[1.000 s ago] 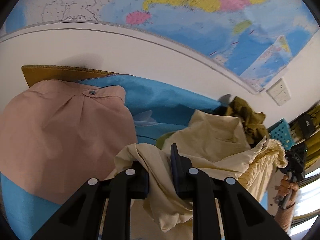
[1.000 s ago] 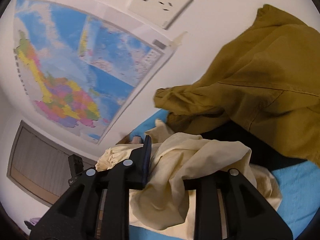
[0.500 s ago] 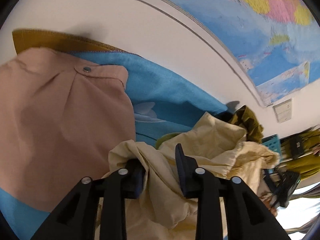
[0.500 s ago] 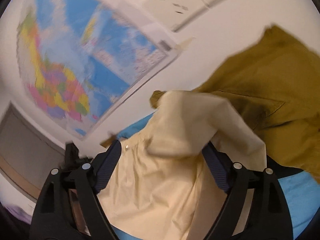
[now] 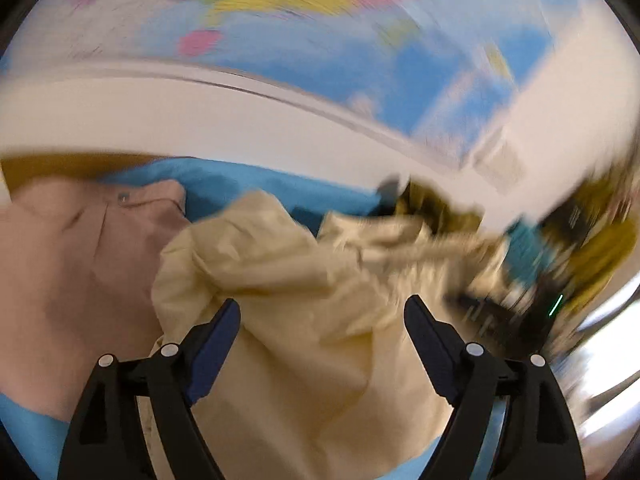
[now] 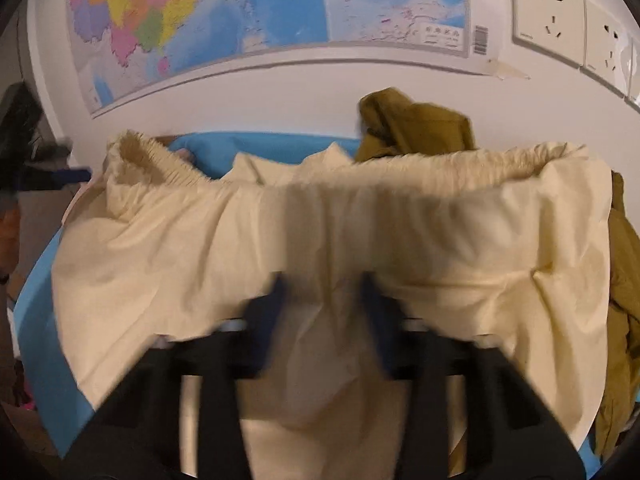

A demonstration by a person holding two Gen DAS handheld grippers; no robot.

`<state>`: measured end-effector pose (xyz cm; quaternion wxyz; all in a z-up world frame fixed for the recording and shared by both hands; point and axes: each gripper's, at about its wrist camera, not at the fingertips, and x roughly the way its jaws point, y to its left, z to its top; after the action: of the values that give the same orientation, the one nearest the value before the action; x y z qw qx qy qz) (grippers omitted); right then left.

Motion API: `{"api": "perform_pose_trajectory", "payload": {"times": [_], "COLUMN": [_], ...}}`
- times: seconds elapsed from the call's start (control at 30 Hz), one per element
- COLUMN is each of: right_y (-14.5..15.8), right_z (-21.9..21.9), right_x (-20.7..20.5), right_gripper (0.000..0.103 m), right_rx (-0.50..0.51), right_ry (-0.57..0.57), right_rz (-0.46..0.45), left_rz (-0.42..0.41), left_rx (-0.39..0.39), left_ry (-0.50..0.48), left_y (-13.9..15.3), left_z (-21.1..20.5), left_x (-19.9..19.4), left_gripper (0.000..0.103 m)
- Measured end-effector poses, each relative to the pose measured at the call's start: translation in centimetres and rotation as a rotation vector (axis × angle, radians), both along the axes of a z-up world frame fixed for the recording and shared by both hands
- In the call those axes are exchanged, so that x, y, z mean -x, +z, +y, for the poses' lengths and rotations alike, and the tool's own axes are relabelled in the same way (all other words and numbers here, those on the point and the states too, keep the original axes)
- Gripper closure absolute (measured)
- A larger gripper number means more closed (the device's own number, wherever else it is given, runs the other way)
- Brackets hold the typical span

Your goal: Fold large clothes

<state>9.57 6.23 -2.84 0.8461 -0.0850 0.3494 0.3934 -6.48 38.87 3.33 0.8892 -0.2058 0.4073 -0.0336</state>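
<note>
Currently regripping: we are spreading the cream garment (image 6: 360,236) over the blue cover (image 5: 256,178); left gripper (image 5: 322,312) just opening, spread, cloth loose between; right gripper (image 6: 322,292) just closing, pinching cloth. Next, we judge, a flattening pull is needed

Left gripper (image 5: 322,312): matte black arms splaying up from the bottom of the frame, each split into two struts with cut-out slots. Silver round screw heads, two per side, four total. Fingers (image 5: 214,350) are dark navy wedge pads, tapering to points. Right gripper (image 6: 322,292): same black frame, navy pads, silver screws, all motion-blurred at bottom centre.
</note>
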Motion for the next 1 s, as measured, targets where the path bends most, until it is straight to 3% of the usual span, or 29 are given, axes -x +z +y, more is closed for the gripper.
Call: {"api": "perform_pose_trajectory", "payload": {"times": [0.1, 0.13, 0.17, 0.2, 0.23, 0.27, 0.4, 0.47, 0.53, 0.6, 0.63, 0.67, 0.7, 0.73, 0.83, 0.93, 1.0], "right_y": [1.8, 2.5, 3.4, 4.3, 5.2, 5.7, 4.1, 1.3, 1.0, 1.8, 2.7, 3.4, 4.2, 4.9, 5.1, 3.1, 0.9], "right_z": [-0.2, -0.1, 0.0, 0.0, -0.1, -0.1, 1.0, 1.6, 1.1, 0.2, -0.8, -1.9, -3.3, -5.0, -10.0, -15.5, -18.0], "right_x": [-0.5, -0.3, -0.1, -0.1, -0.1, -0.3, -2.1, -3.4, -3.5, -2.9, -2.2, -1.5, -0.4, 0.8, 3.0, 4.4, 4.6], "right_gripper": [0.101, 0.101, 0.101, 0.101, 0.101, 0.102, 0.102, 0.101, 0.102, 0.089, 0.08, 0.053, 0.037, 0.036, 0.025, 0.018, 0.013], "right_rx": [-0.053, -0.063, -0.082, -0.102, -0.122, -0.136, -0.092, -0.03, -0.044, -0.09, -0.121, -0.149, -0.179, -0.198, -0.249, -0.274, -0.292], "right_ry": [-0.013, -0.011, -0.013, -0.016, -0.022, -0.03, -0.045, -0.052, -0.043, -0.039, -0.024, -0.022, -0.024, -0.025, -0.063, -0.157, -0.184], "right_rz": [-0.023, -0.042, -0.063, -0.085, -0.106, -0.12, -0.078, -0.001, 0.02, 0.023, 0.012, -0.002, -0.024, -0.049, -0.051, -0.003, 0.078], "left_rz": [0.083, 0.099, 0.119, 0.141, 0.166, 0.185, 0.18, 0.21, 0.202, 0.162, 0.128, 0.059, 0.018, -0.044, -0.114, -0.091, -0.056], "left_rx": [-0.152, -0.19, -0.235, -0.26, -0.269, -0.247, -0.261, -0.223, -0.235, -0.217, -0.192, -0.168, -0.173, -0.215, -0.348, -0.369, -0.334], "left_ry": [-0.077, -0.095, -0.102, -0.102, -0.099, -0.091, 0.033, 0.053, 0.043, 0.038, 0.033, 0.036, 0.046, 0.077, 0.166, 0.231, 0.24], "left_y": [-1.9, -2.5, -3.2, -3.9, -4.4, -5.1, -6.1, -7.0, -7.3, -6.3, -5.6, -4.3, -3.8, -2.7, -1.9, -3.1, -4.4], "left_z": [-3.5, -4.3, -5.1, -5.3, -5.4, -5.2, -3.1, -2.4, -2.4, -2.3, -2.1, -1.6, -1.8, -1.5, -0.4, 1.4, 2.5], "left_x": [-1.9, -2.5, -3.3, -4.1, -4.9, -6.0, -8.4, -9.1, -8.6, -7.3, -6.5, -4.5, -3.5, -1.4, 4.1, 7.6, 8.6], "left_gripper": [0.024, 0.033, 0.051, 0.062, 0.086, 0.102, 0.101, 0.101, 0.101, 0.09, 0.07, 0.048, 0.038, 0.025, 0.021, 0.015, 0.014]}}
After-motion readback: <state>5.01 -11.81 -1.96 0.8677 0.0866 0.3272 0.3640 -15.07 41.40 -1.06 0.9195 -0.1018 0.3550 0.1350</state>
